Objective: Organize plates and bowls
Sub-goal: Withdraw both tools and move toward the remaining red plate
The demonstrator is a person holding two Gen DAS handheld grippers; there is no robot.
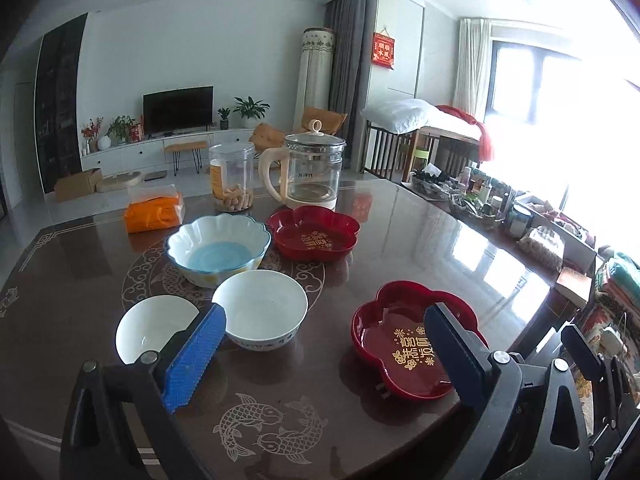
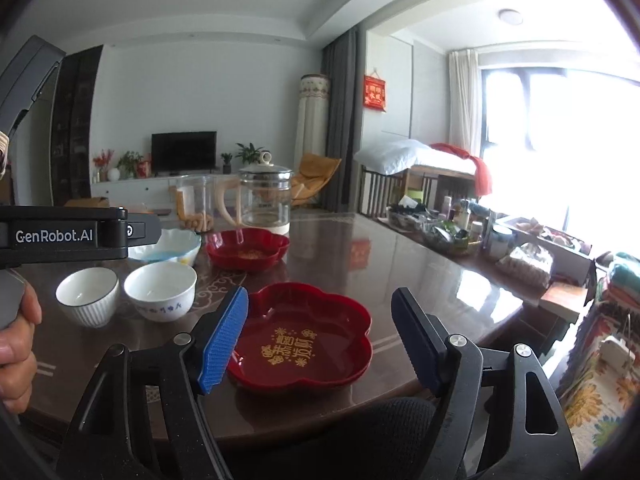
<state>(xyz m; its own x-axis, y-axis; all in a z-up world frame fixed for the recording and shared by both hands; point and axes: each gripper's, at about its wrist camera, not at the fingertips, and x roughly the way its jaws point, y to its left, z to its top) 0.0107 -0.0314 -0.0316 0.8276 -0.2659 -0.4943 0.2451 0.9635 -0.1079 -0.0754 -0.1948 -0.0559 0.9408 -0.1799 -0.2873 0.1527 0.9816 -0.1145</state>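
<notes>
On the dark patterned table (image 1: 420, 232) stand a scalloped bowl with a blue inside (image 1: 216, 248), a white bowl (image 1: 260, 312) and a smaller white bowl (image 1: 154, 328). One red flower-shaped plate (image 1: 314, 234) sits behind them. A second red plate (image 1: 404, 344) with gold lettering lies nearer, to the right. My left gripper (image 1: 325, 314) is open above the table, with nothing between its fingers. My right gripper (image 2: 320, 296) is open too, empty, hovering just before the near red plate (image 2: 304, 344). The white bowl (image 2: 162, 292) and ribbed small bowl (image 2: 88, 296) stand to its left.
A glass kettle (image 1: 312, 172), a clear plastic jar (image 1: 232, 178) and an orange pack (image 1: 154, 210) stand at the table's far side. Bottles and baskets (image 1: 480, 196) crowd the right edge. A hand (image 2: 16, 340) holds the left gripper's body (image 2: 60, 236) at the left.
</notes>
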